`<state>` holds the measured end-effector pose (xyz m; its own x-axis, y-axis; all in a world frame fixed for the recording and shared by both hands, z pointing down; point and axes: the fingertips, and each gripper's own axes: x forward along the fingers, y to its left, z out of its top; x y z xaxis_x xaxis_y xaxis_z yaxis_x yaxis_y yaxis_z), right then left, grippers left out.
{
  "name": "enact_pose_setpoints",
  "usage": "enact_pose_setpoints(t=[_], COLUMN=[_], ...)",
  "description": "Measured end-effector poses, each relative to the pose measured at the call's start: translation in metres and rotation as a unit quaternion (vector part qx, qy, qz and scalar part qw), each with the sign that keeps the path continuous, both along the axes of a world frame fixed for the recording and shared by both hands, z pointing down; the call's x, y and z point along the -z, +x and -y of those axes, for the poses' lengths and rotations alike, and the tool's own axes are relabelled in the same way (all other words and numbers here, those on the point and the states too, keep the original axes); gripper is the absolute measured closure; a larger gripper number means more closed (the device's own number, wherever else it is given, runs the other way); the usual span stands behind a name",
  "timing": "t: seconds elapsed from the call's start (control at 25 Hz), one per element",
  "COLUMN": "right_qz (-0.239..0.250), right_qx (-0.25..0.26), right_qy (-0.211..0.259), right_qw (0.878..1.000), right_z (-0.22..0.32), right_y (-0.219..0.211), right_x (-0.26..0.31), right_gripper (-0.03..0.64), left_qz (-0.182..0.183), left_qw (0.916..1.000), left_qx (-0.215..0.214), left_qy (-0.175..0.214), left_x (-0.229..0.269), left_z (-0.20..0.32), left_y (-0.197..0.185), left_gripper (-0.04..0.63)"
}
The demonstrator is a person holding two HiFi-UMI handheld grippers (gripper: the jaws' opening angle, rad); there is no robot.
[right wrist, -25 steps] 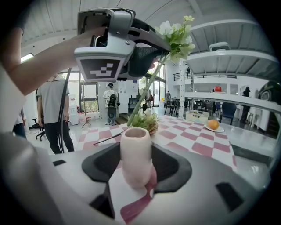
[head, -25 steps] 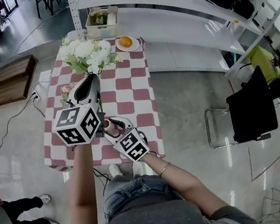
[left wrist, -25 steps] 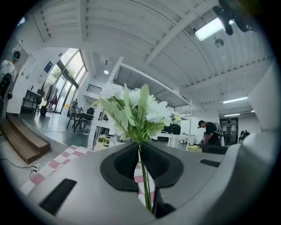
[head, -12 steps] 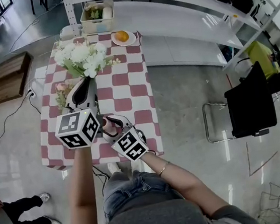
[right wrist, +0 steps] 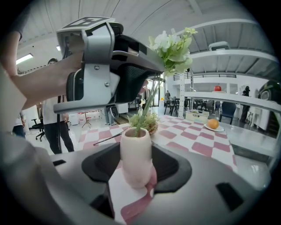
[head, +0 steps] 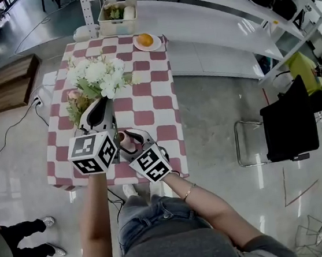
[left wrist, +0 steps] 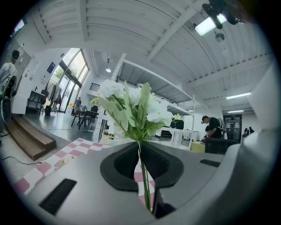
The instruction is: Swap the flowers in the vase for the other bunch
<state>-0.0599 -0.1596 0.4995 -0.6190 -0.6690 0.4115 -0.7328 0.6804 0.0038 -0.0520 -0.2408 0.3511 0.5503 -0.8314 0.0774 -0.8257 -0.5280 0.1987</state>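
My left gripper (head: 101, 106) is shut on the green stems of the white flower bunch (head: 97, 74), holding it upright over the table. In the left gripper view the stems (left wrist: 144, 184) are pinched between the jaws, with the blooms (left wrist: 131, 105) above them. The pink vase (head: 124, 140) stands near the table's front edge, with my right gripper (head: 132, 141) shut on its body. In the right gripper view the stem ends reach into the mouth of the vase (right wrist: 136, 167). The other bunch (head: 75, 103), pink and green, lies on the table behind.
The red-and-white checkered table (head: 151, 97) carries an orange on a plate (head: 145, 40) at its far end. A basket (head: 117, 15) and white shelving stand beyond. A black chair (head: 288, 121) is at the right, a wooden platform (head: 1, 86) at the left, a bystander (head: 19, 253) lower left.
My left gripper has sunk with the white bunch, bringing its stems down toward the vase. The right gripper and the vase have stayed in place.
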Motion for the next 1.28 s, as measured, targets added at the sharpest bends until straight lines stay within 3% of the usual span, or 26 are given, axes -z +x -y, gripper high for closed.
enact_pose_setpoints(t=[1.28], right_qz=[-0.004], right_qx=[0.005], right_qy=[-0.001], right_qw=[1.000], right_z=[-0.001], right_y=[0.000], right_x=[0.000], right_gripper=[0.382], left_qz=[0.032], left_qw=[0.9976], left_qx=[-0.004], left_qy=[-0.062], left_x=[-0.043], left_z=[-0.053], left_y=[-0.008], left_gripper=[0.554])
